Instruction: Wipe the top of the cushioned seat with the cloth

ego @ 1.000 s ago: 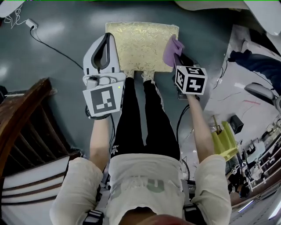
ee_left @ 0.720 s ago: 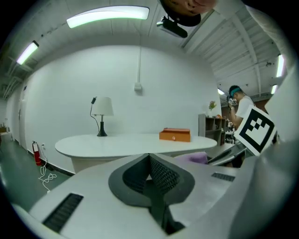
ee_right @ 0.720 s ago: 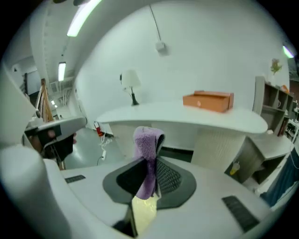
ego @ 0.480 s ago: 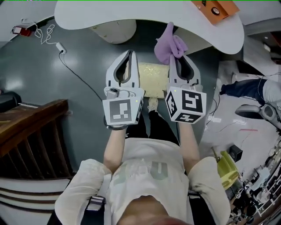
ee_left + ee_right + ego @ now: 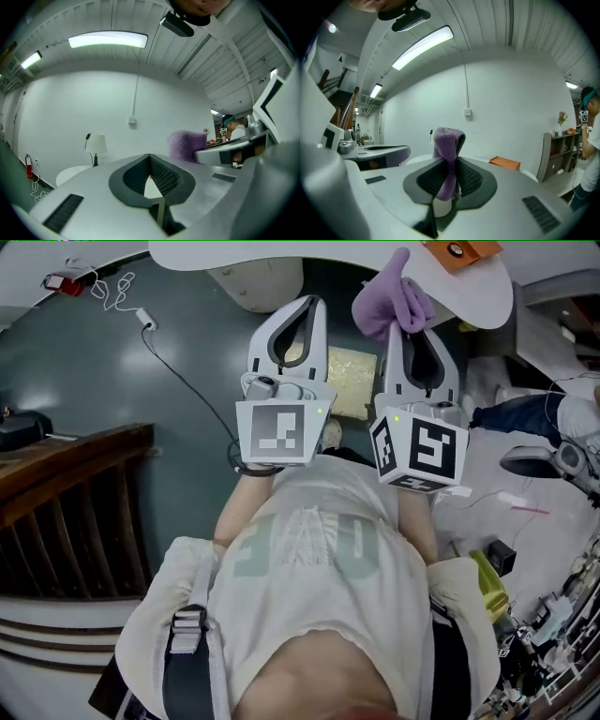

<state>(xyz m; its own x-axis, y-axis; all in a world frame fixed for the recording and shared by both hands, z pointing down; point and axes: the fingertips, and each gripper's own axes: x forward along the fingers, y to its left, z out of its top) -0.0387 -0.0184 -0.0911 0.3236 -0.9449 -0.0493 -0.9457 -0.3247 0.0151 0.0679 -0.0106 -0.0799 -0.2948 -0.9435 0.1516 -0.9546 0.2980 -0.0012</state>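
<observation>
The gold patterned cushioned seat [image 5: 350, 381] lies on the floor, seen in the head view between and beneath both raised grippers; much of it is covered by them. My right gripper [image 5: 413, 322] is shut on the purple cloth [image 5: 394, 302], which bunches above its tips, well off the seat. In the right gripper view the purple cloth [image 5: 449, 150] hangs pinched in my right gripper [image 5: 450, 180]. My left gripper [image 5: 316, 300] is shut and holds nothing; the left gripper view shows my left gripper [image 5: 150, 159] with jaws together and the purple cloth [image 5: 186, 145] beside it.
A white round table [image 5: 328, 259] with an orange box [image 5: 461, 251] stands just beyond the grippers. A wooden stair rail [image 5: 75, 493] is at the left. A cable with a plug [image 5: 142, 319] runs over the floor. A person [image 5: 534, 411] is at the right.
Both grippers have risen from seat level toward the table. The cloth has come up off the cushion in the right gripper. The head view has tilted, showing less of the seat.
</observation>
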